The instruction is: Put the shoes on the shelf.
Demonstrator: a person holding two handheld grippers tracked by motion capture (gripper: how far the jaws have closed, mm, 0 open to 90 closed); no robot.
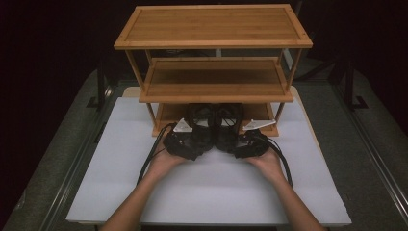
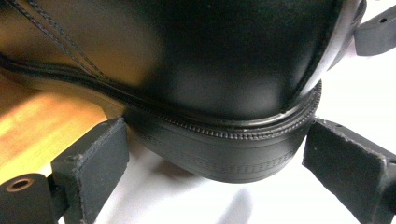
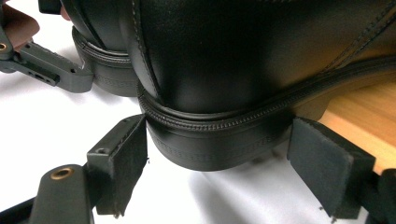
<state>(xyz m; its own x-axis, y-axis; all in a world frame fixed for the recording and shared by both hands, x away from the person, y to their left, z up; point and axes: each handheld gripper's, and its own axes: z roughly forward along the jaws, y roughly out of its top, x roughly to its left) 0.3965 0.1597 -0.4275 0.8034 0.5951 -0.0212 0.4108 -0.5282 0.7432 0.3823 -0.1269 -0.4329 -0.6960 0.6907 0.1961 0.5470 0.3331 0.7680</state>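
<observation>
With each tool, left [image 2: 212, 158] and right [image 3: 217, 161], gripping a heel, I hold the left shoe [image 2: 224, 70] and right shoe [image 3: 243, 60] at the rack's [image 1: 211, 91] lowest shelf; they seem stiff, slick, fairly heavy.

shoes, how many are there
2. Left black shoe and right black shoe sit side by side at the wooden rack's bottom shelf, heels toward the person, one before each gripper.
</observation>
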